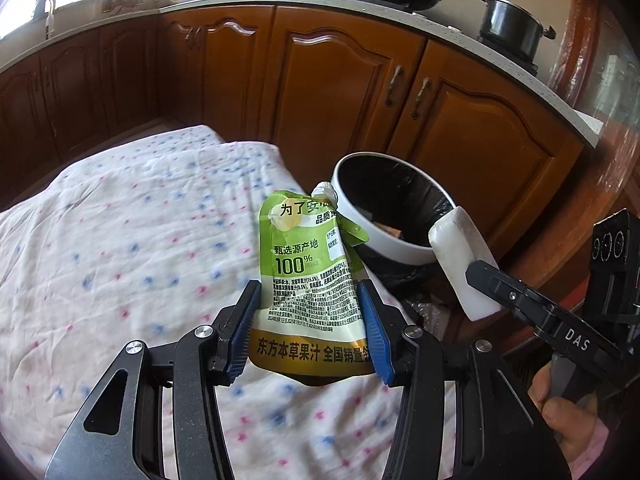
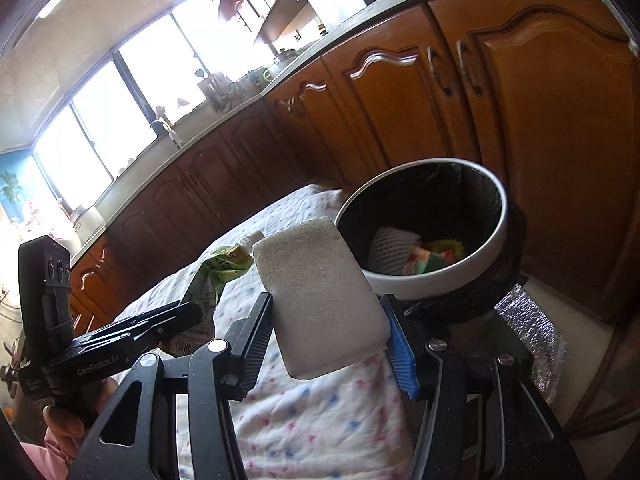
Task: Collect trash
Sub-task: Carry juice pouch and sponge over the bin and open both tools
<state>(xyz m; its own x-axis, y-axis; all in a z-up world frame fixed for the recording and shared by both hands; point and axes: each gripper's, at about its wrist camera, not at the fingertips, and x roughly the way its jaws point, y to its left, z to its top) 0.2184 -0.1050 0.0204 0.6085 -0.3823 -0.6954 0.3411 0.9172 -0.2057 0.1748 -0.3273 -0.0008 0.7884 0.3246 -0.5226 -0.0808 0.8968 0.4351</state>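
Observation:
My left gripper (image 1: 310,320) is shut on a green juice pouch (image 1: 310,264) with a white spout, held upright above the cloth-covered table. My right gripper (image 2: 328,332) is shut on a white foam block (image 2: 320,300), held above the table's edge next to the bin. The foam block also shows in the left wrist view (image 1: 460,260), with the right gripper (image 1: 484,276) holding it. The pouch shows in the right wrist view (image 2: 216,276), held by the left gripper (image 2: 188,314). A white round trash bin (image 1: 384,236) with a black liner stands just past both; it holds some trash (image 2: 416,256).
The table wears a white cloth with pink and blue dots (image 1: 120,248). Brown wooden cabinets (image 1: 340,80) stand behind the bin under a counter with a black pot (image 1: 508,28). A silvery bubble-wrap sheet (image 2: 528,332) lies on the floor by the bin.

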